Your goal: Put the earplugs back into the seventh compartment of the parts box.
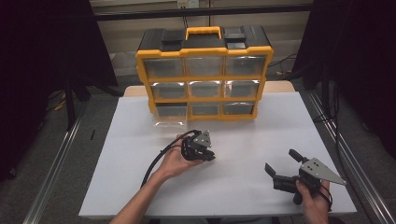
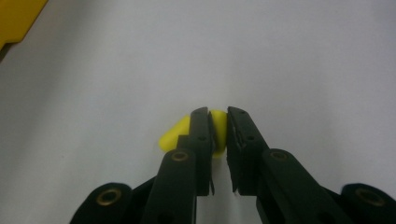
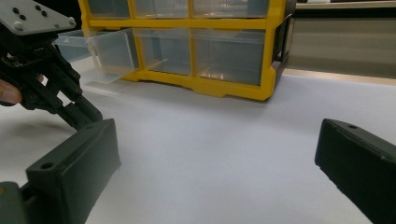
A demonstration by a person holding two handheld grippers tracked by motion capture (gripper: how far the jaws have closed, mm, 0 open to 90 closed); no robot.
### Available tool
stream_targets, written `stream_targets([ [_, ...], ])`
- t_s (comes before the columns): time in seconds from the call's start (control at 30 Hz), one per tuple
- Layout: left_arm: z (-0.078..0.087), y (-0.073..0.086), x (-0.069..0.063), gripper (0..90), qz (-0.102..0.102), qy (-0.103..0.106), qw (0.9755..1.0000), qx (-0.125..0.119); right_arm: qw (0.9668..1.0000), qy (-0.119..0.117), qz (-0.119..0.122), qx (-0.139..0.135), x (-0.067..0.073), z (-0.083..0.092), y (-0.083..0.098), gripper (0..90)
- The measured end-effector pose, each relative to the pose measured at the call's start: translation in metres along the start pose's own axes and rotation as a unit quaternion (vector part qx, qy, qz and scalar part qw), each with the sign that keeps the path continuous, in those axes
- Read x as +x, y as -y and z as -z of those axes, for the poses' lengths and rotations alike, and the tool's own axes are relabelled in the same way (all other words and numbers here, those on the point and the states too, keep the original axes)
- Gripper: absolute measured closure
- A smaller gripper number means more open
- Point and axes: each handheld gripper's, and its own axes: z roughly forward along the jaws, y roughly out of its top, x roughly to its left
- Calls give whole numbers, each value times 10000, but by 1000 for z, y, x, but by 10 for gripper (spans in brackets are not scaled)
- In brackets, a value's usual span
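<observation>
Behind the left fingers (image 2: 218, 122) clamping a yellow piece (image 2: 173, 136), drawer cabinet (image 1: 204, 74); right fingers (image 1: 282, 164) apart.

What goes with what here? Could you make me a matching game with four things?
Things:
1. left tongs
2. right tongs
3. bottom-left drawer
4. cabinet handle

States:
a. pulled out
b. wide open, nothing between them
c. yellow, on top
d. closed on a yellow piece

Pairs: 1-d, 2-b, 3-a, 4-c
</observation>
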Motion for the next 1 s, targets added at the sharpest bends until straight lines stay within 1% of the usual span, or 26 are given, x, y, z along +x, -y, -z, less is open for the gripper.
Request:
stream_targets([
  [0.1,4,0,-1,811,-2,0,10000,-42,10000,-6,-1,0,0,0,0,0],
  [0.17,7,2,-3,811,76,-14,9999,-140,10000,-7,8,-1,0,0,0,0],
  [0.2,8,2,-4,811,84,-22,9999,-140,10000,-6,10,-1,0,0,0,0],
  [0.3,12,2,-5,811,52,-32,9999,-160,10000,-11,16,-2,0,0,0,0],
  [0.37,16,2,-5,811,52,-91,9996,-265,10000,-9,20,-1,0,0,0,0],
  [0.47,22,0,-7,811,21,-93,9993,-364,10000,-17,27,-11,1,0,0,0],
  [0.57,27,-1,-8,811,-14,-140,9989,-442,10000,-11,32,-12,0,0,0,0],
  [0.67,32,-2,-9,809,-39,-250,9980,-573,10000,15,63,-25,0,0,0,0],
  [0.77,35,-1,-9,809,12,-277,9974,-666,10000,20,42,-30,0,1,-1,0],
  [0.8,36,-1,-8,810,31,-257,9973,-685,10000,16,43,-31,0,1,-1,0],
  [0.93,40,-1,-8,809,36,-275,9969,-731,10000,-2,56,-38,1,0,-1,0],
  [1.0,43,-1,-8,809,54,-277,9964,-794,10000,-1,56,-41,1,1,-1,0],
])
